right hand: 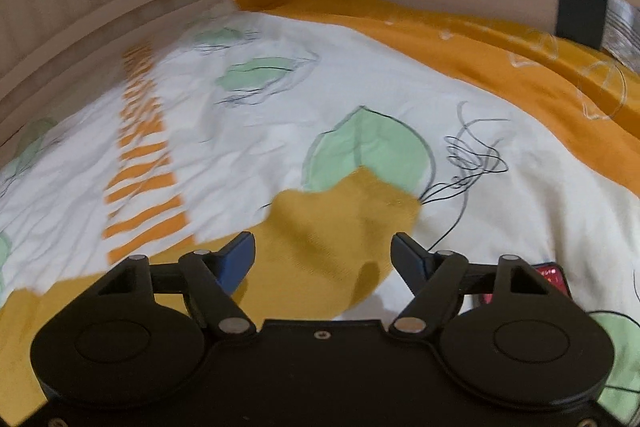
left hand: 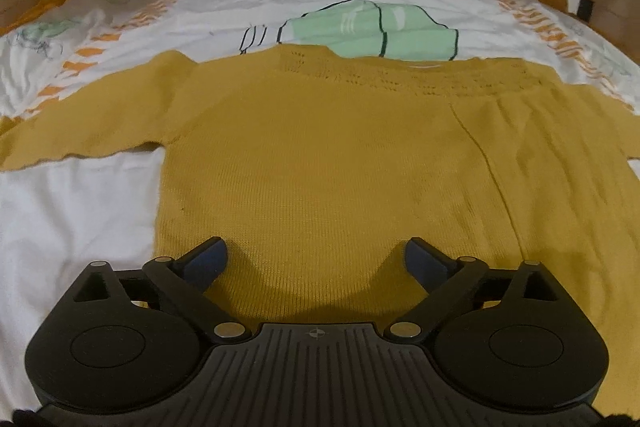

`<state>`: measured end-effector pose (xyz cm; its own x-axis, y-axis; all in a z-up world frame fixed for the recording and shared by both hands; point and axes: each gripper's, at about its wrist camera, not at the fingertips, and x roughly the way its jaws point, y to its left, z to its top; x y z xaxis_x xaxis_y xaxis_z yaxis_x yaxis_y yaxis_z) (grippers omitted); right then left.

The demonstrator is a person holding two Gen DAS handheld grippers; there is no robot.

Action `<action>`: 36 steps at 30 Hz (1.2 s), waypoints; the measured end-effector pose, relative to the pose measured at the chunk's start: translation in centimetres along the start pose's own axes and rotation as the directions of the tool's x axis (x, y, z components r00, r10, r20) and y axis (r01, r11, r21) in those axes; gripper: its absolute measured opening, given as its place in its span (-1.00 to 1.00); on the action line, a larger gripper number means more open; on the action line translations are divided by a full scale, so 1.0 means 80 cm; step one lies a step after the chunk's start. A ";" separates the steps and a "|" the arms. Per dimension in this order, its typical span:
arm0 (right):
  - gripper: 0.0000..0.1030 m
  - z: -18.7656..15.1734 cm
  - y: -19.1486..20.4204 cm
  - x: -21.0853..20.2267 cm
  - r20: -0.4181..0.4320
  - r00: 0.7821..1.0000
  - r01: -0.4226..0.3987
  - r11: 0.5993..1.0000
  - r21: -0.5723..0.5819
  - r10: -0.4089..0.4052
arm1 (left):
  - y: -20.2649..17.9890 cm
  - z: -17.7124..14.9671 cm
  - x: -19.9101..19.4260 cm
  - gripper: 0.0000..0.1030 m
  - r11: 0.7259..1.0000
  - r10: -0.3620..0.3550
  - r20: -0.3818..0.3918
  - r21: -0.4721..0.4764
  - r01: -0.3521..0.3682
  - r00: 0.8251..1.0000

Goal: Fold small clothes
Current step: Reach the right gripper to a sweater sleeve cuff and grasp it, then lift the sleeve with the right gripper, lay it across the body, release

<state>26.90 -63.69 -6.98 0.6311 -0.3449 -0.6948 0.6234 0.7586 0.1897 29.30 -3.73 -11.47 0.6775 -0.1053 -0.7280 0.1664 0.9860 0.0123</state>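
On the bedsheet (left hand: 72,211), the sweater (left hand: 320,155) lies flat, white margin left.

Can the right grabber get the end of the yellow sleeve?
Probably yes. The right gripper is open, the sleeve end lies flat on the bedcover just ahead of its fingers, and nothing covers it.

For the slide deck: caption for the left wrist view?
Open left tool over the hem of a mustard knit sweater spread flat on a leaf-print duvet.
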 end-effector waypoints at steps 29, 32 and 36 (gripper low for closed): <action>-0.73 0.015 0.193 -0.106 0.018 0.868 -0.494 0.866 -0.072 0.497 | 0.015 0.072 -0.074 0.54 0.979 -0.189 0.064 -0.070 0.193 0.980; -0.73 -0.022 0.272 -0.128 -0.052 0.793 -0.609 0.786 -0.105 0.607 | 0.025 0.076 -0.081 0.54 0.976 -0.192 0.062 -0.094 0.197 0.979; -0.73 -0.095 0.358 -0.141 -0.166 0.714 -0.700 0.700 -0.143 0.680 | 0.046 0.080 -0.084 0.54 0.974 -0.170 0.065 -0.142 0.177 0.983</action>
<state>34.13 -33.86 1.03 0.7981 0.3612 -0.4823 -0.0712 0.8513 0.5198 29.96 -0.23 -2.13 0.6843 -0.2791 -0.6737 0.1801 0.9599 -0.2147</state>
